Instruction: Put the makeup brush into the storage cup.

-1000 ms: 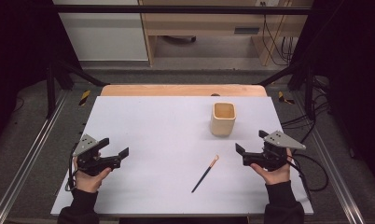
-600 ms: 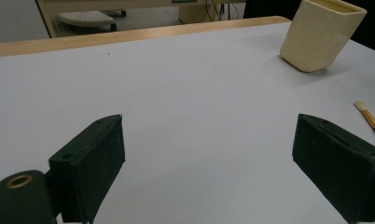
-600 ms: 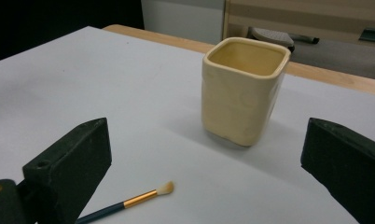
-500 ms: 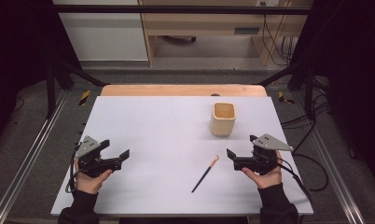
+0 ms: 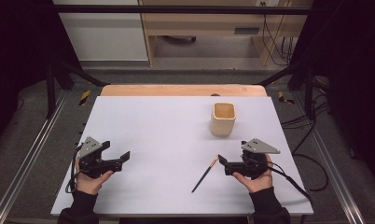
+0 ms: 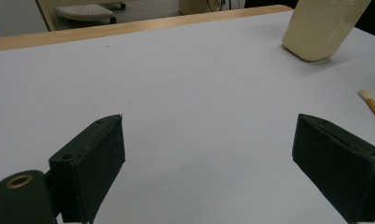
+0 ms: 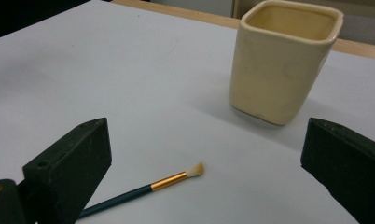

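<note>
Just left of the right gripper (image 5: 224,164) lies the little brush (image 5: 204,174), not touching; its jaws are wide apart.

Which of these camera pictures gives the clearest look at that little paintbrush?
The right gripper view: the paintbrush lies close, showing pale bristles, gold ferrule and dark handle. The high view shows all of it, but small. The left gripper view catches just its bristle tip at the edge.

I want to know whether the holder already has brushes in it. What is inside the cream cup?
Nothing shows inside the cream cup: its inner walls look bare in the right gripper view and the high view. Its bottom is hidden by the rim. The one brush lies on the table, before the right gripper.
</note>
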Available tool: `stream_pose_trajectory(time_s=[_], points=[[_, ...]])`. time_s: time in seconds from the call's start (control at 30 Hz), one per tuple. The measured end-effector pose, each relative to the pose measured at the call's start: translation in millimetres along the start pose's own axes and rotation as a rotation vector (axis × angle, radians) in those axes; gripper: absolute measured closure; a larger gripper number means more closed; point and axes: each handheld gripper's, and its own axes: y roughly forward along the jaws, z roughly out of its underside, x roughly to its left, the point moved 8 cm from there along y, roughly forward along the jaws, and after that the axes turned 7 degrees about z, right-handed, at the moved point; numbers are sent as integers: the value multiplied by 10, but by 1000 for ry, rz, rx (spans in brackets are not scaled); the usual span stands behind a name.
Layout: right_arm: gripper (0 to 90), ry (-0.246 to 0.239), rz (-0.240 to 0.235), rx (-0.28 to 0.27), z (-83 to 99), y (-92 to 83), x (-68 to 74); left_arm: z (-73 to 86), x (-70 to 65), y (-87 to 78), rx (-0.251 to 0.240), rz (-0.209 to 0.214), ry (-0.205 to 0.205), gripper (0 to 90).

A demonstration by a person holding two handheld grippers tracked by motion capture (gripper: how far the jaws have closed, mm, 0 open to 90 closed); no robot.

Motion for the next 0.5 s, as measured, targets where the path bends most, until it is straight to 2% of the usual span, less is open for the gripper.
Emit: stream_pose_trajectory(time_s=[0.27, 0.5], points=[[25, -8, -4, 66, 159, 134, 120, 16, 5, 12, 6, 0, -1, 88], [31, 3, -21, 101, 263, 190, 227, 36, 1, 33, 17, 1, 3, 88]])
